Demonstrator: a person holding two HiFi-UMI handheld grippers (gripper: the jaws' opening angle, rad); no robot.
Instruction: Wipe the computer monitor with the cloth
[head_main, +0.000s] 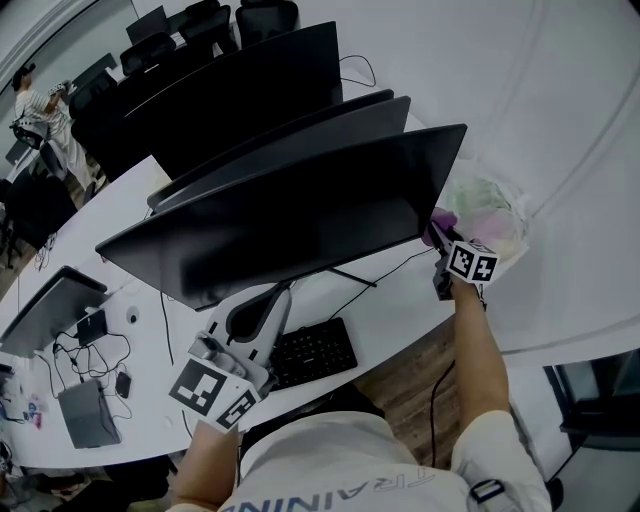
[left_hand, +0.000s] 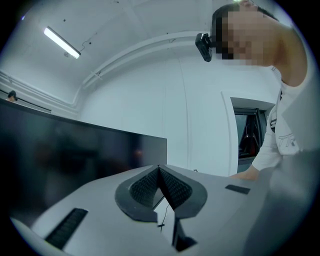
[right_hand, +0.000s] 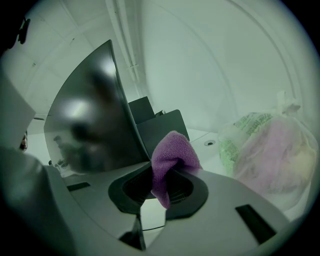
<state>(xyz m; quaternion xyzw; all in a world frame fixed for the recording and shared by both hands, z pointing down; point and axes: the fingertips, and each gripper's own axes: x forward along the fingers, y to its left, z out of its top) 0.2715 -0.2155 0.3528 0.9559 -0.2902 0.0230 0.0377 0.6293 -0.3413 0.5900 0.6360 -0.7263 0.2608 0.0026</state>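
Observation:
The wide dark computer monitor (head_main: 290, 215) stands on the white desk in the head view. At its right edge my right gripper (head_main: 438, 238) is shut on a purple cloth (head_main: 443, 218). In the right gripper view the cloth (right_hand: 172, 152) is bunched between the jaws and sticks up, with the monitor's screen (right_hand: 92, 120) just to the left. My left gripper (head_main: 215, 350) sits low at the desk's front by the monitor stand (head_main: 262, 312). Its jaws meet at the tips (left_hand: 159, 168) with nothing in them, and the monitor (left_hand: 75, 152) lies to its left.
A black keyboard (head_main: 312, 352) lies in front of the stand. A clear plastic bag (head_main: 490, 208) of stuffed material sits right of the monitor, close to the right gripper, and fills the right side of the right gripper view (right_hand: 270, 150). More monitors (head_main: 250, 90) stand behind.

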